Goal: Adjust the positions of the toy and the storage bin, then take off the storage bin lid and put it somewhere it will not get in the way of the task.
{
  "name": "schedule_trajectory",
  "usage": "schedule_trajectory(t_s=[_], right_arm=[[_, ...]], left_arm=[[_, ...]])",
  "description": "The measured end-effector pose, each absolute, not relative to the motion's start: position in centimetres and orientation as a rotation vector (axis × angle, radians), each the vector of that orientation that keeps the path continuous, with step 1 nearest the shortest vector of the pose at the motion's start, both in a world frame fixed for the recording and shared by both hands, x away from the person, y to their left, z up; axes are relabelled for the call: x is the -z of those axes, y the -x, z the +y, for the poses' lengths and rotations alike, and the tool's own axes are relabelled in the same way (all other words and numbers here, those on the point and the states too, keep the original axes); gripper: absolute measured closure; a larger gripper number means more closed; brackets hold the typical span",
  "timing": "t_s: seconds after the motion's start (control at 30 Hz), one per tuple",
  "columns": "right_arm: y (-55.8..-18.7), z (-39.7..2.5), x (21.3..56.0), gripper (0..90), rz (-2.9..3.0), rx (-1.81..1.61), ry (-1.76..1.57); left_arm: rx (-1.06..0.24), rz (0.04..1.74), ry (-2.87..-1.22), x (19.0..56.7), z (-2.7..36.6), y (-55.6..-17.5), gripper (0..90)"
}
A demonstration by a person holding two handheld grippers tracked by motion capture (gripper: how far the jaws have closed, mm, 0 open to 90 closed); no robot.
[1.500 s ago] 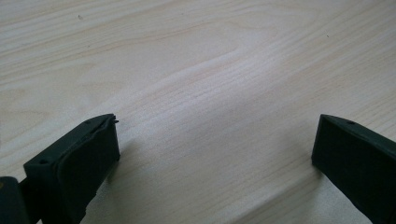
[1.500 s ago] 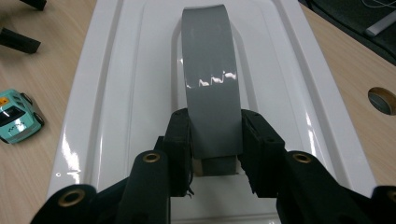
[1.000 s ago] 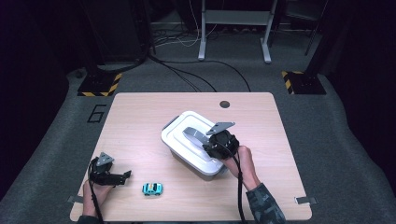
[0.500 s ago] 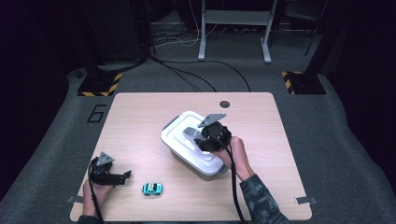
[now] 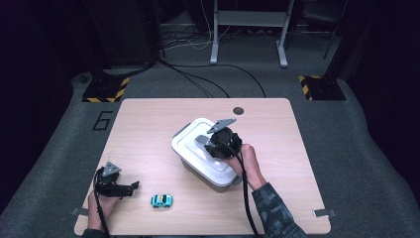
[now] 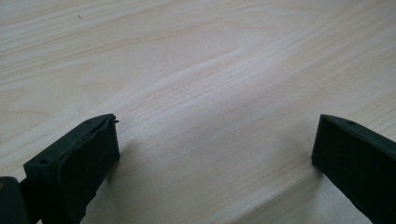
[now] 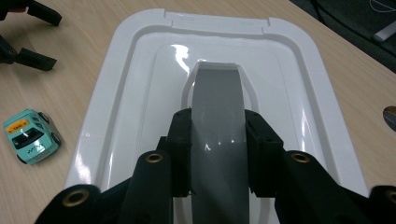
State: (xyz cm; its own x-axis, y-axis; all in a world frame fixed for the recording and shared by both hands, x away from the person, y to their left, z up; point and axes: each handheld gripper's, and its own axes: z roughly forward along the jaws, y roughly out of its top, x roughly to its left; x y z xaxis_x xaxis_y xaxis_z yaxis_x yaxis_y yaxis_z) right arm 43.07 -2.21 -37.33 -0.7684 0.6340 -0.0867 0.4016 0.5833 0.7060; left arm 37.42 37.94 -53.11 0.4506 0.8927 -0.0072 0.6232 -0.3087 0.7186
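Right gripper [image 7: 217, 154]: jaws clamped on either side of the grey handle [image 7: 217, 116] that runs along the middle of the white lid [image 7: 289, 70]. The lid sits flat on the white container [image 5: 218, 181], which stands near the centre of the table [image 5: 148, 129]. Against the frames from a second and half a second ago, this gripper [image 5: 224, 144] has shifted up the lid toward the far end of the box, and the hand behind it now lies over the near corner; whether the lid has lifted at all cannot be judged from above. Left gripper [image 5: 115, 184]: unchanged near the front left corner, jaws spread wide over bare wood, holding nothing. Teal toy car [image 5: 162, 200]: unmoved, just beside the left gripper and well apart from the box
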Motion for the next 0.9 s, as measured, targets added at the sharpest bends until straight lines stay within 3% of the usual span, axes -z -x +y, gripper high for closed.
schedule_trajectory(t_s=[0.9], right_arm=[[-41.8, -3.0, 36.0, 66.6, 2.445, -1.019, -0.835]], left_arm=[[-0.527, 1.261, -2.044, 53.1, 37.9, -37.4, 0.2]])
